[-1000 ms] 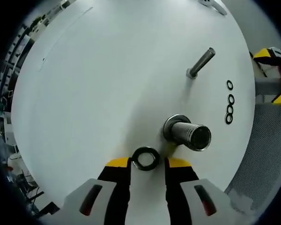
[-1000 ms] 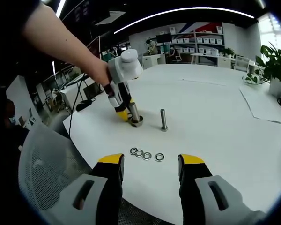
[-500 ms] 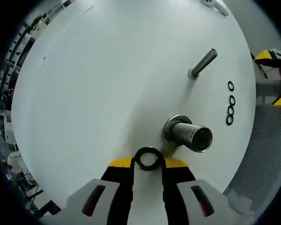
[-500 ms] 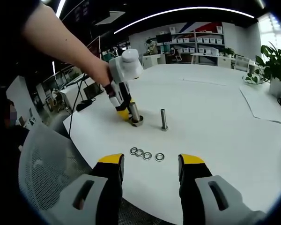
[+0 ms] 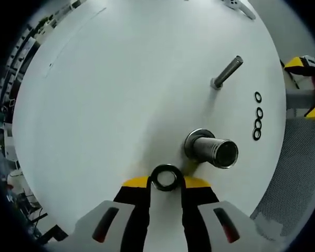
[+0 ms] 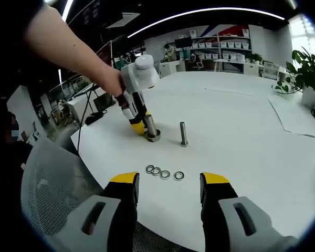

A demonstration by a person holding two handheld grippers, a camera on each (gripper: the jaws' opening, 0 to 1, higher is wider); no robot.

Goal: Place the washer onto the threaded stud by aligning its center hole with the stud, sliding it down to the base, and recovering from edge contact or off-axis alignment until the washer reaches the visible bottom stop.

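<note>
We have left tool [image 5: 166,182] clenched on black washer [image 5: 165,177], flat on bench [image 5: 121,94] near its edge, beside wide stud [image 5: 212,149], ready for lift. Right tool [image 6: 169,181] released, idle above spare washers [image 6: 164,173].

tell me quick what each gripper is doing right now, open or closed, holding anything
Left gripper: closed on the washer, which lies on the white table.
Right gripper: open, holding nothing, jaws wide apart above the table edge.

Stud [image 6: 184,134] threads too small to tell; left gripper [image 6: 138,127] tips behind the sleeve [image 6: 150,126].
</note>
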